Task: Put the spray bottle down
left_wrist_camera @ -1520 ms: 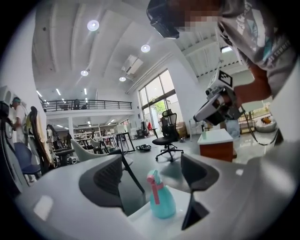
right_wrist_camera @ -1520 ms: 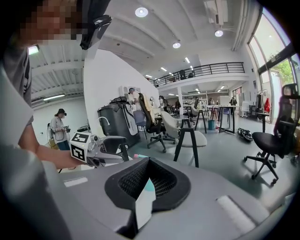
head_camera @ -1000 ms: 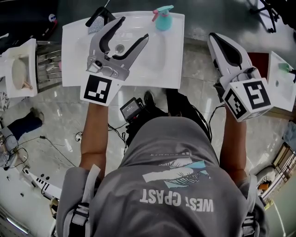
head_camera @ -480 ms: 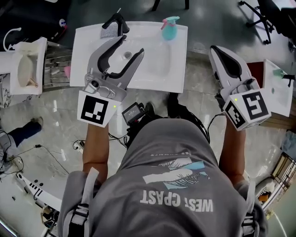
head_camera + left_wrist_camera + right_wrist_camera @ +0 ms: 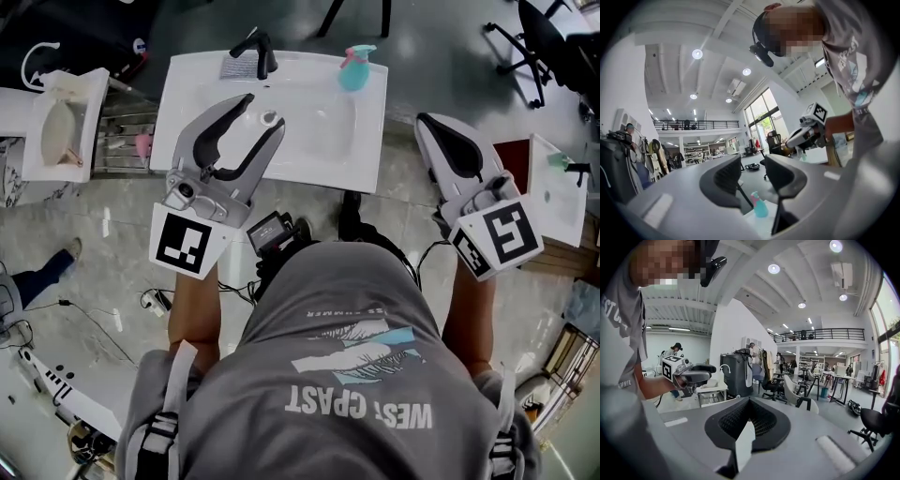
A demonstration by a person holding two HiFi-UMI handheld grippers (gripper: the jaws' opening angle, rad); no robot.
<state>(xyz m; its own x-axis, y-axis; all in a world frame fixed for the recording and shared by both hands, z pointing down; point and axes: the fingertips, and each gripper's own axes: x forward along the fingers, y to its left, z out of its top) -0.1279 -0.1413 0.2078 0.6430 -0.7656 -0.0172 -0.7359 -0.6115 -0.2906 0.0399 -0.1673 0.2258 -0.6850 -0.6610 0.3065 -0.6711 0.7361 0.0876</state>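
Note:
The teal spray bottle (image 5: 354, 67) with a pink trigger stands upright on the back rim of the white sink (image 5: 370, 150), free of both grippers. My left gripper (image 5: 262, 111) hovers over the basin, well short of the bottle. Its jaws have just been closing, a narrow gap remains, and nothing is between them. In the left gripper view the bottle (image 5: 759, 206) shows through that gap, beyond the left gripper (image 5: 753, 164). My right gripper (image 5: 427, 122) hangs off the sink's right side, shut and empty; its own view shows the right gripper (image 5: 749, 401) with pads together.
A black faucet (image 5: 255, 52) stands at the sink's back left. A second basin (image 5: 42, 89) and a metal rack (image 5: 117, 141) are at the left. Another basin (image 5: 548, 202) is at the right. Office chairs (image 5: 544, 37) stand beyond, and cables lie on the floor.
Both grippers have drawn back from the rear of the sink toward the person. The left jaws have narrowed. The spray bottle has stayed on the rim.

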